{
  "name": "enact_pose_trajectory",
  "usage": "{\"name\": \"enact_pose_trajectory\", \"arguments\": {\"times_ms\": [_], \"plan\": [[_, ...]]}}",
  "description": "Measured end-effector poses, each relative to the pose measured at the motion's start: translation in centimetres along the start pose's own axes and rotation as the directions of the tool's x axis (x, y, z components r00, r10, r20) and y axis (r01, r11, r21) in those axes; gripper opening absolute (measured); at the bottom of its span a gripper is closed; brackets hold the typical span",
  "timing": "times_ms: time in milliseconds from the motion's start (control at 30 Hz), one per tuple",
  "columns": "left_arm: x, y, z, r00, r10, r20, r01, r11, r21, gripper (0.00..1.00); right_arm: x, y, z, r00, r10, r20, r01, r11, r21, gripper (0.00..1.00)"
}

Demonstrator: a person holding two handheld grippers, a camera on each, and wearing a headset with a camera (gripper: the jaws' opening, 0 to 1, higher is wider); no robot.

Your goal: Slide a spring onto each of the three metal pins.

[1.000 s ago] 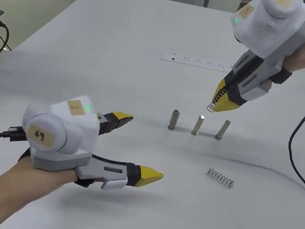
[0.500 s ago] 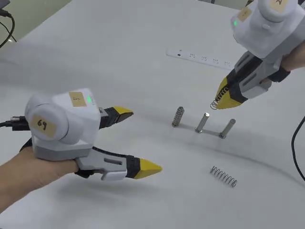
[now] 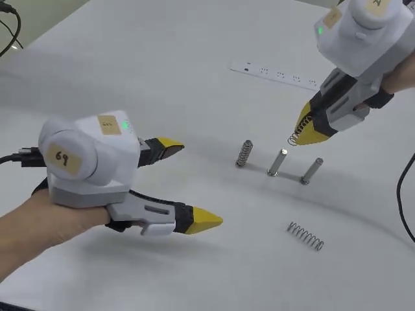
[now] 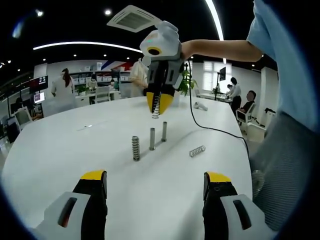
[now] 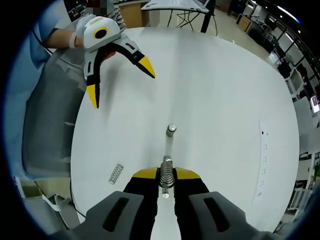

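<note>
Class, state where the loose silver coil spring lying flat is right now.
In the head view, the loose silver coil spring lies on the white table, right of centre, nearer the person than the rightmost bare metal pin.

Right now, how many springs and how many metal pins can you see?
Springs: 3 (slid-on spring, loose spring, held spring in the right gripper)
Metal pins: 3 (covered pin inside the slid-on spring, middle pin, end pin)
Total: 6
</note>
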State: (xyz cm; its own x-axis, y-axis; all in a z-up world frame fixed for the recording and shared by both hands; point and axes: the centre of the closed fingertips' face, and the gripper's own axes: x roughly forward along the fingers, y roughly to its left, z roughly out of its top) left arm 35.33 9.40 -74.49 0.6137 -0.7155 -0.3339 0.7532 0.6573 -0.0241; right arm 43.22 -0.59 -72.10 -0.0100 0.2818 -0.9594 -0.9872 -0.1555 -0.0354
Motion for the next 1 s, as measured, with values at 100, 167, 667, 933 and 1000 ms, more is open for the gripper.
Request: {"name": "enact_pose_trajectory", "arguments": {"times_ms": [100, 167, 667, 933, 1000], "plan": [[0.0, 0.0, 0.0, 1.0000, 0.000, -0.001, 0.000, 1.000, -0.002, 0.76, 0.2, 0.0, 0.1, 1.0000, 0.006, -0.001, -0.006, 1.000, -0.002, 0.08], [0.1, 0.0, 0.0, 1.0000, -0.002, 0.000, 0.002, 1.000, -0.002, 0.76, 0.4, 0.0, 0.1, 0.9999, 0.010, -0.004, -0.010, 1.000, -0.005, 0.08], [0.2, 0.1, -0.2, 1.0000, -0.001, -0.003, 0.001, 1.000, -0.011, 0.76, 1.9, -0.8, -0.4, 0.9992, 0.017, -0.036, -0.018, 0.999, -0.026, 0.08], [0.3, 0.0, -0.3, 1.0000, -0.007, -0.004, 0.007, 1.000, -0.016, 0.75, 2.1, -1.1, -0.5, 0.9989, 0.021, -0.043, -0.022, 0.999, -0.031, 0.08], [0.3, 0.0, -0.3, 0.9999, -0.008, -0.006, 0.008, 1.000, -0.016, 0.75, 2.2, -1.0, -0.5, 0.9988, 0.025, -0.042, -0.027, 0.999, -0.031, 0.08]]}}
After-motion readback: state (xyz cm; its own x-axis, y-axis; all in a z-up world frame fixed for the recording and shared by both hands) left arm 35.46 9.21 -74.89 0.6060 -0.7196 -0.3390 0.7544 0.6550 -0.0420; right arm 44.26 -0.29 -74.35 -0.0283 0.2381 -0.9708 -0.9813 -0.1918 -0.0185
